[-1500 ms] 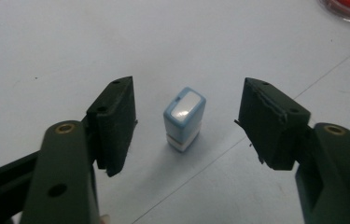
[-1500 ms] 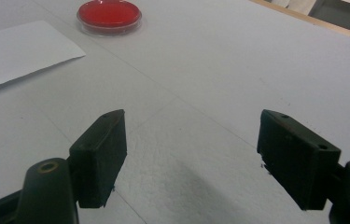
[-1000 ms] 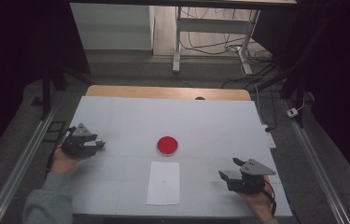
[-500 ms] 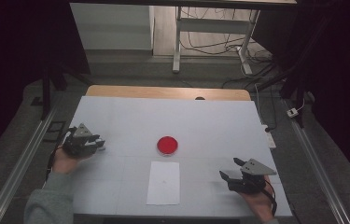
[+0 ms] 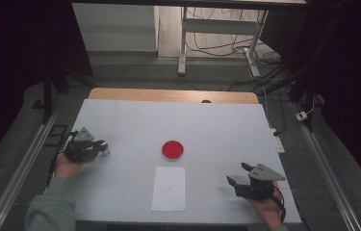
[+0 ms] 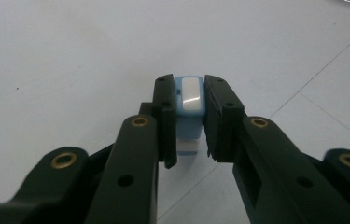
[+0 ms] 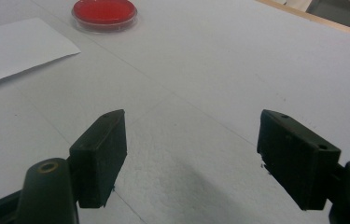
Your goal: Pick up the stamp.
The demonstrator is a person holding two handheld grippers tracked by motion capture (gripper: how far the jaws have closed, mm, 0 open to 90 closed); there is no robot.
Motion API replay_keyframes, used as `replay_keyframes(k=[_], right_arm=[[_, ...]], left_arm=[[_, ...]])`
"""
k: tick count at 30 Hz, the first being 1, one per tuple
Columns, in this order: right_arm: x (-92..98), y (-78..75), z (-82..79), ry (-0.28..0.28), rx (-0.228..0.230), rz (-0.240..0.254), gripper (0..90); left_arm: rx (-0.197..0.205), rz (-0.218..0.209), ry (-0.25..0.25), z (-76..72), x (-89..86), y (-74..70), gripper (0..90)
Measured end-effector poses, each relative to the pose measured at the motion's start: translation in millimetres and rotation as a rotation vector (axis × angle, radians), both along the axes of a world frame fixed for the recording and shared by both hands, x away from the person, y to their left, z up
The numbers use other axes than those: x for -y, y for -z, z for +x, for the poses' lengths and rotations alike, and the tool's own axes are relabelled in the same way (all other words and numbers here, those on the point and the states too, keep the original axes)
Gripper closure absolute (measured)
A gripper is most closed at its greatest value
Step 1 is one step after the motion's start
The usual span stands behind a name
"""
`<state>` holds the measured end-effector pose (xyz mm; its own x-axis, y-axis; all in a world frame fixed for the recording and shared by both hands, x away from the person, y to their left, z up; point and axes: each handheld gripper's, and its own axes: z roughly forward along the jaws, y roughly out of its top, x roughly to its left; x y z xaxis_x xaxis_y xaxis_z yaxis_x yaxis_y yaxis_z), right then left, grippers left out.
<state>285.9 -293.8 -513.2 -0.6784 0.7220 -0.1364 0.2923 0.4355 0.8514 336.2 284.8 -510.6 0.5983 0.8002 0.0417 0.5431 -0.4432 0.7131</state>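
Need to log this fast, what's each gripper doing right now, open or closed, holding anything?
Left gripper: jaws have just been closing, now shut on the small blue and white block.
Right gripper: open, nothing between its jaws.

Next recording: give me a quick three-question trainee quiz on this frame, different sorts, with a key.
1. True or false: the right gripper has its jaws spread with nothing between them.
2. What does the left gripper clamp?
A. the red dish
B. a small blue and white block
C. the white paper sheet
3. Fill in: seen from the high view, the paper sheet lies on the ____ side of the red dish.

Key: 1 true; 2 B; 3 near (the person's)
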Motion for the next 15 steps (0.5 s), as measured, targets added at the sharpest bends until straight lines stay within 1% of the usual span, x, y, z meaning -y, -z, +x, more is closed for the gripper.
replay_keyframes(k=[9,13,15], right_arm=[[0.1,0.1,0.0,0.0,0.0,0.0,24.0],[0.1,0.1,0.0,0.001,0.001,-0.001,24.0],[0.2,-0.1,0.0,-0.002,0.004,0.0,24.0]], left_arm=[[-0.002,-0.002,-0.023,-0.7,-1.8,-1.3,75.9],[0.007,-0.009,-0.03,-1.8,-2.5,-3.4,75.9],[0.02,-0.021,-0.036,-3.3,-2.5,-6.0,75.9]])
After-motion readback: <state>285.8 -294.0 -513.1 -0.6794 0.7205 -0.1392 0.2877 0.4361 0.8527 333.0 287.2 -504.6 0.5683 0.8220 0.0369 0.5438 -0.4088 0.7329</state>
